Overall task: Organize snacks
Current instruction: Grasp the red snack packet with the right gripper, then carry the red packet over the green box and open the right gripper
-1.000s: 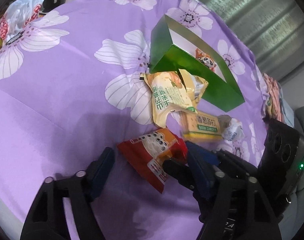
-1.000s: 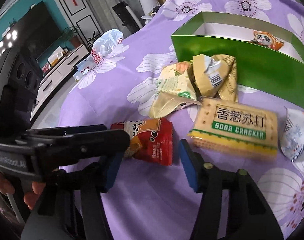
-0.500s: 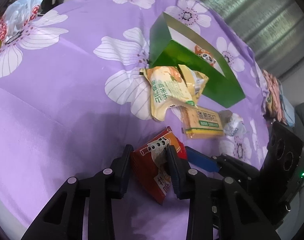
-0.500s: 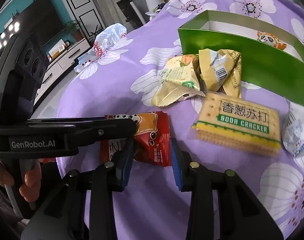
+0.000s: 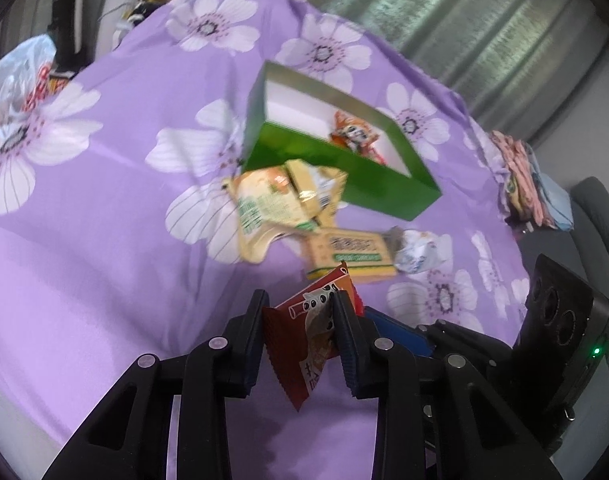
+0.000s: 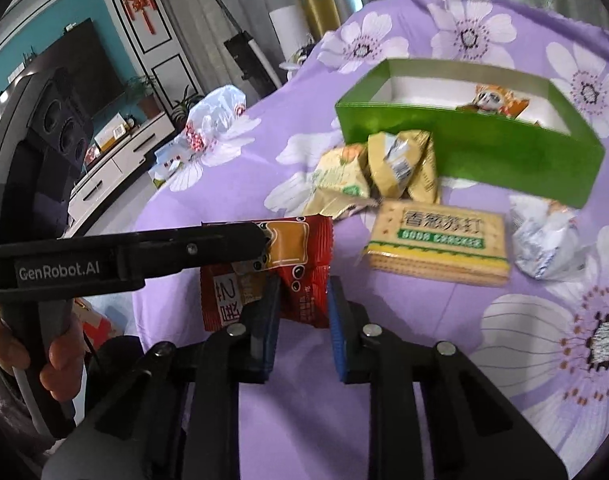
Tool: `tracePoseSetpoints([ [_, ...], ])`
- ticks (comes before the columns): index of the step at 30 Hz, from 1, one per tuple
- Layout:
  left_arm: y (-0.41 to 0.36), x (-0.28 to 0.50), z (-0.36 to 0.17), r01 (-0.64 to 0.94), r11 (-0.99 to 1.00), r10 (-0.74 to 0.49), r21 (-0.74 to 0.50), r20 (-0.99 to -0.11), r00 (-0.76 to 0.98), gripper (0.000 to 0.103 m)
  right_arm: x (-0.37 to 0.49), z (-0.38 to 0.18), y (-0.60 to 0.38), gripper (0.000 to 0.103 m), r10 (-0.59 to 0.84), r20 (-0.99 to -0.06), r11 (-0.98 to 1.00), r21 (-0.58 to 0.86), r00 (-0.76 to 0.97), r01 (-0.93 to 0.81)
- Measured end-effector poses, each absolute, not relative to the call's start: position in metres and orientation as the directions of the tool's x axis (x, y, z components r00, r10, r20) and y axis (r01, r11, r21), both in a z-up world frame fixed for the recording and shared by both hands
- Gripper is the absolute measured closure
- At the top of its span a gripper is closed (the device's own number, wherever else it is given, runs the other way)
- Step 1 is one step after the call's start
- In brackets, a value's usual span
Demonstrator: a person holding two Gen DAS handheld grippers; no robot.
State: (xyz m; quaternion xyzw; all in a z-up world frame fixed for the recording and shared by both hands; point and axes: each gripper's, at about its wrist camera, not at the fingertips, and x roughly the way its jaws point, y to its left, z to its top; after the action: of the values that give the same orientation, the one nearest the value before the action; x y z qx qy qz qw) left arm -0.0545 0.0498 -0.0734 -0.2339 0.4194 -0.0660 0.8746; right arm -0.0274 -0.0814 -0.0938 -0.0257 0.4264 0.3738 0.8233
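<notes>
Both grippers hold one red snack packet [image 5: 310, 332] [image 6: 300, 264] lifted off the purple flowered cloth. My left gripper [image 5: 300, 320] is shut on one side of it and shows in the right wrist view as a black arm [image 6: 144, 252] reaching in from the left. My right gripper [image 6: 303, 300] is shut on the packet's lower edge. Beyond stands an open green box [image 5: 344, 172] [image 6: 484, 152] with an orange panda packet [image 5: 352, 132] [image 6: 492, 102] inside. Yellow packets [image 5: 280, 200] [image 6: 384, 168], a soda cracker pack [image 5: 352, 252] [image 6: 436, 240] and a white crumpled wrapper [image 5: 416, 252] [image 6: 544, 236] lie in front of the box.
A plastic bag [image 5: 20, 80] [image 6: 212, 120] lies at the cloth's far left. Folded pink and blue cloths [image 5: 532, 184] sit at the right edge. A person's hand [image 6: 32, 356] grips the left tool's handle. A TV stand and an upright vacuum stand beyond the table.
Both grippers closed on the red packet, the left first, then the right. The packet has come up off the cloth and now hangs between them.
</notes>
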Motion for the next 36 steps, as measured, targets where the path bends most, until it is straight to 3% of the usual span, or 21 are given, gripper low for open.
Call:
tracePoseSetpoints([
  [17, 0.006, -0.026, -0.009, 0.083, 0.919, -0.324, -0.386, -0.616, 0.718, 0.07, -0.018, -0.032, -0.121, 0.08, 0.59, -0.615, 0.769, 0.23, 0.523, -0.597],
  [36, -0.018, 0.026, 0.019, 0.165, 0.929, -0.338, -0.332, -0.575, 0.746, 0.07, 0.025, -0.004, -0.149, 0.08, 0.557, -0.556, 0.81, 0.199, 0.617, -0.552],
])
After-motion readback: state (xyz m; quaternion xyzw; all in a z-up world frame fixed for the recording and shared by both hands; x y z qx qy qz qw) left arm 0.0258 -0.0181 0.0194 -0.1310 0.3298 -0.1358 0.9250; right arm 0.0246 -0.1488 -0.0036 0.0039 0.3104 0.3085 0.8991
